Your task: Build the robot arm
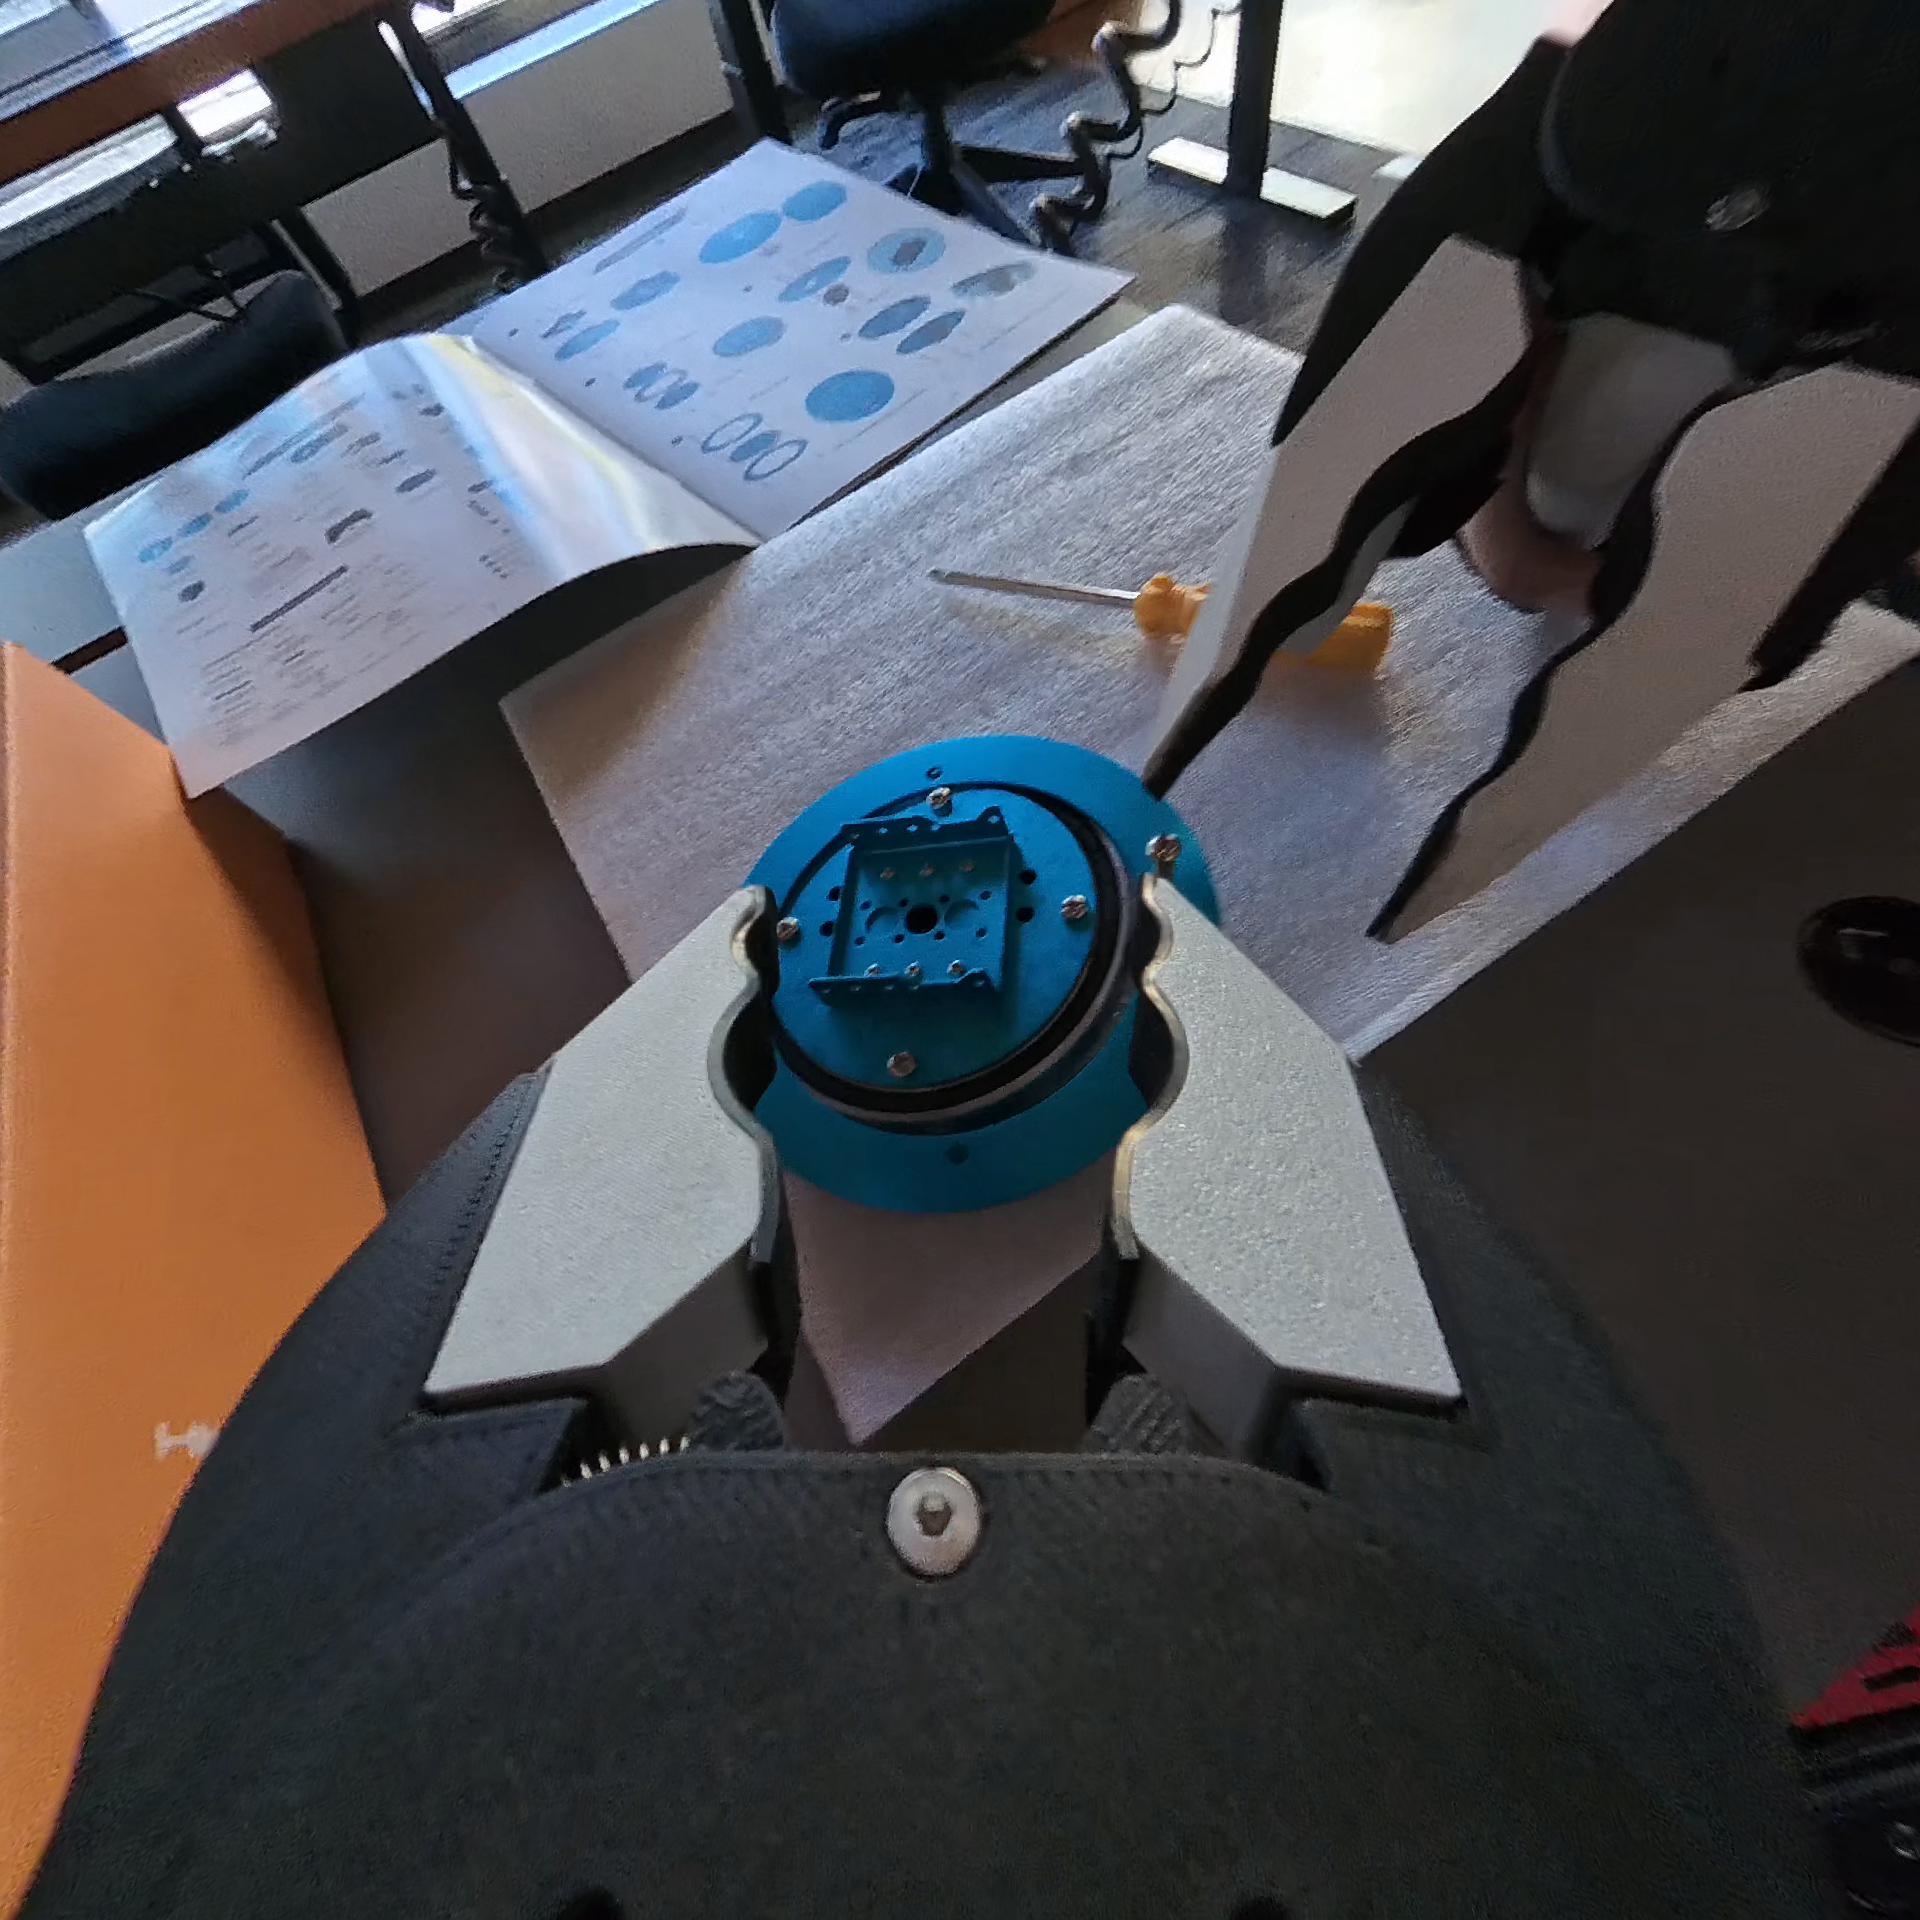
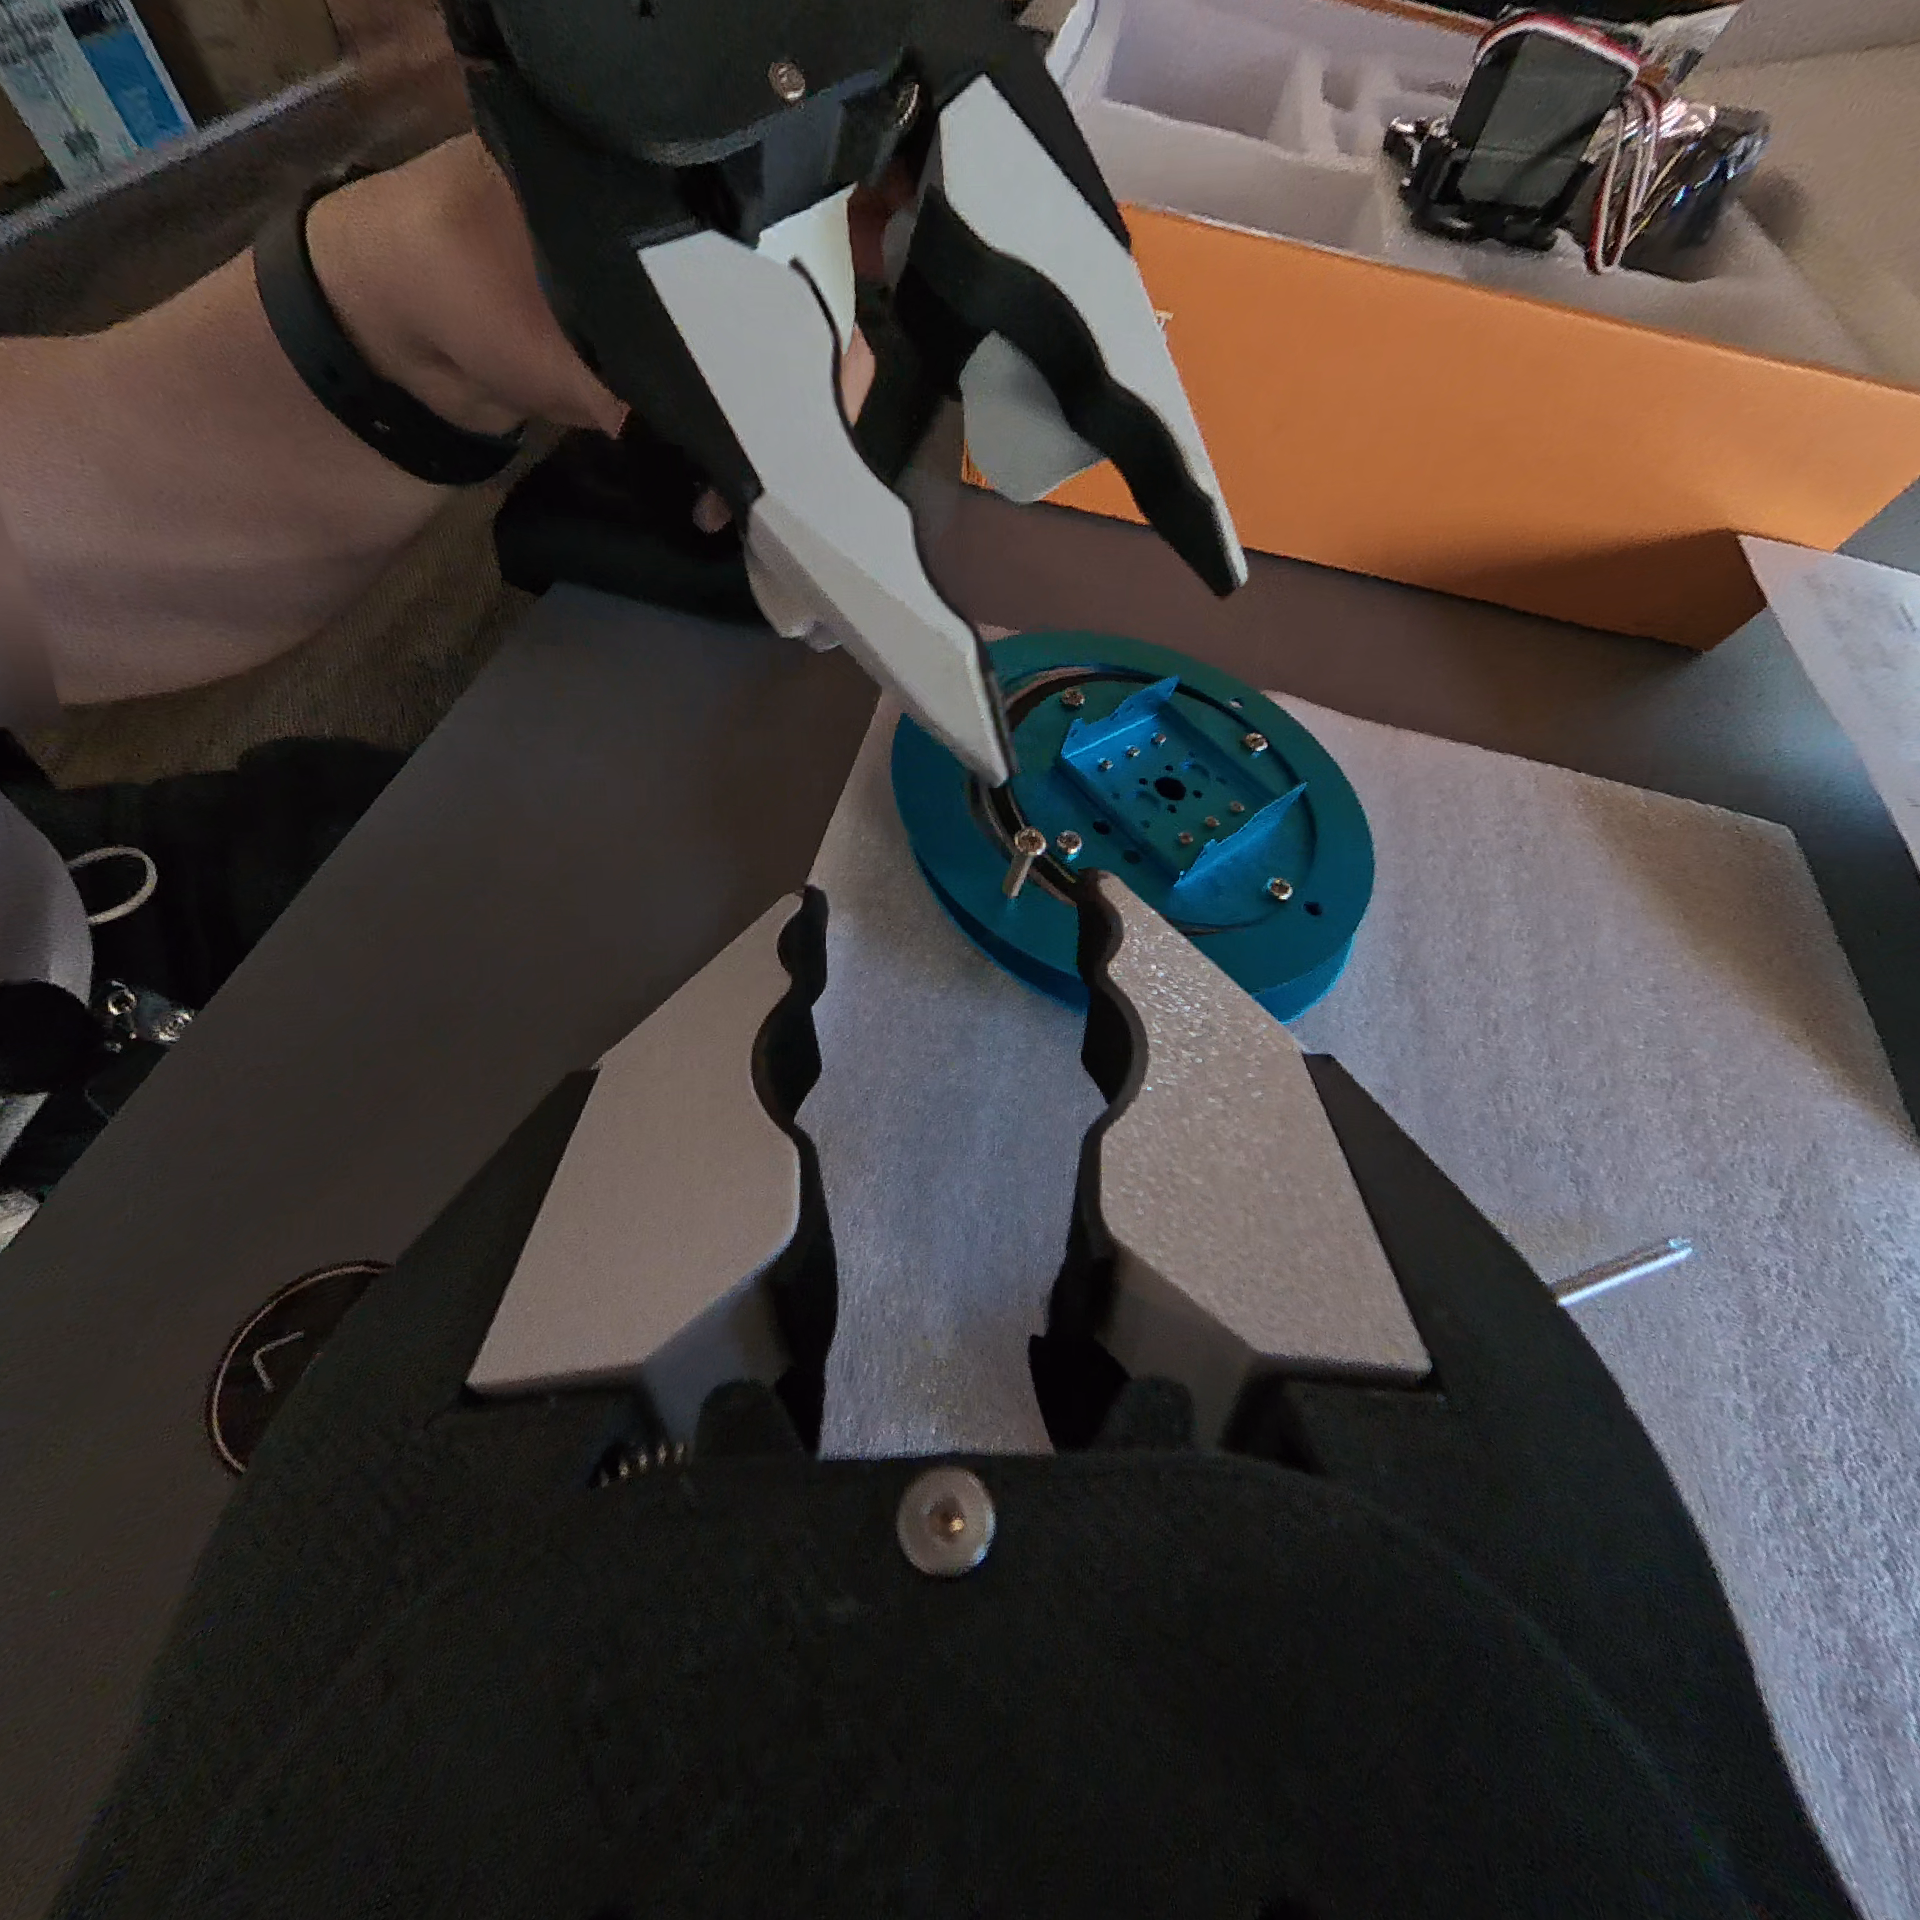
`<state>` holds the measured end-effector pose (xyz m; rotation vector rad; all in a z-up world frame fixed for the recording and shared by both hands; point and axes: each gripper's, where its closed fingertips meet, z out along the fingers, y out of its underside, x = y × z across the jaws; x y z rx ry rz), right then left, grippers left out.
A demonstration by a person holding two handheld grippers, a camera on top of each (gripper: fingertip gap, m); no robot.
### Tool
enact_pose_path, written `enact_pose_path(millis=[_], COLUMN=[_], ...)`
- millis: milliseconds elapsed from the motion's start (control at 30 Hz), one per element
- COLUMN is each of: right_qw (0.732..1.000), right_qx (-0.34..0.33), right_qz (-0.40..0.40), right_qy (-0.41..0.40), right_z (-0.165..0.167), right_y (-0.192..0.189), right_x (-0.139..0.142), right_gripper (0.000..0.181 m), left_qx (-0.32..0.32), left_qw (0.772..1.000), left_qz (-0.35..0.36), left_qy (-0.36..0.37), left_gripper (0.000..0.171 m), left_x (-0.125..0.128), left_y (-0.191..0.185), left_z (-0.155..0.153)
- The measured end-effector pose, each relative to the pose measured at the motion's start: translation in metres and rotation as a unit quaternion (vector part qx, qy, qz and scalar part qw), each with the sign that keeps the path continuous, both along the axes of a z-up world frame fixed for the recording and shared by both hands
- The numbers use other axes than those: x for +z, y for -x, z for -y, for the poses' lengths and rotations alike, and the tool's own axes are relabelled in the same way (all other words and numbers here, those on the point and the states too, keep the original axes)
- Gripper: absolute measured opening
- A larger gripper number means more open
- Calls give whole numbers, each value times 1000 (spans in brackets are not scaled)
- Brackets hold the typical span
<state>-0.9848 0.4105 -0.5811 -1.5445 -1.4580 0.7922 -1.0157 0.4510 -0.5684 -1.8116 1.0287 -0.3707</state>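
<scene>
A blue round metal disc (image 1: pixel 935 1153) with a square blue bracket and several screws on top lies on a white foam sheet (image 1: pixel 1039 468). My left gripper (image 1: pixel 954 904) is open, and its two fingers reach over the disc's left and right edges. In the right wrist view one left fingertip (image 2: pixel 992 764) touches the disc (image 2: pixel 1309 821) near its black ring, and the other hangs above its far side. A loose screw (image 2: pixel 1020 857) leans at the disc's near edge. My right gripper (image 2: pixel 951 899) is open and empty, its tips just short of that screw. It also shows in the left wrist view (image 1: pixel 1268 852).
An orange-handled screwdriver (image 1: pixel 1164 605) lies on the foam behind the disc. An orange box (image 2: pixel 1455 436) with a foam insert and wired parts (image 2: pixel 1538 135) stands beside the sheet. An open manual (image 1: pixel 582 416) lies at the back. A person's forearm (image 2: pixel 156 468) holds the left gripper.
</scene>
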Motion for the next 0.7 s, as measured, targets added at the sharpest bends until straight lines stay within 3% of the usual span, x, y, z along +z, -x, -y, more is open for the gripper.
enact_pose_path(millis=[133,300,467,700], right_qw=[1000,1000,1000,1000], right_qx=[19,10,9,18], right_qz=[11,11,1,20], right_qy=[-5,-1,-5,-9], right_z=[4,5,3,4], right_y=[13,3,11,14], right_x=[-2,-3,0,-5], right_gripper=[49,44,49,46], left_qx=[-21,8,-23,-1], left_qw=[1000,1000,1000,1000], left_qz=[-7,-24,1,-19], left_qy=[0,5,15,9], left_gripper=[69,75,72,71], left_x=[-4,-9,-6,-9], left_y=[-19,-4,-15,-5], left_z=[4,-3,4,-2])
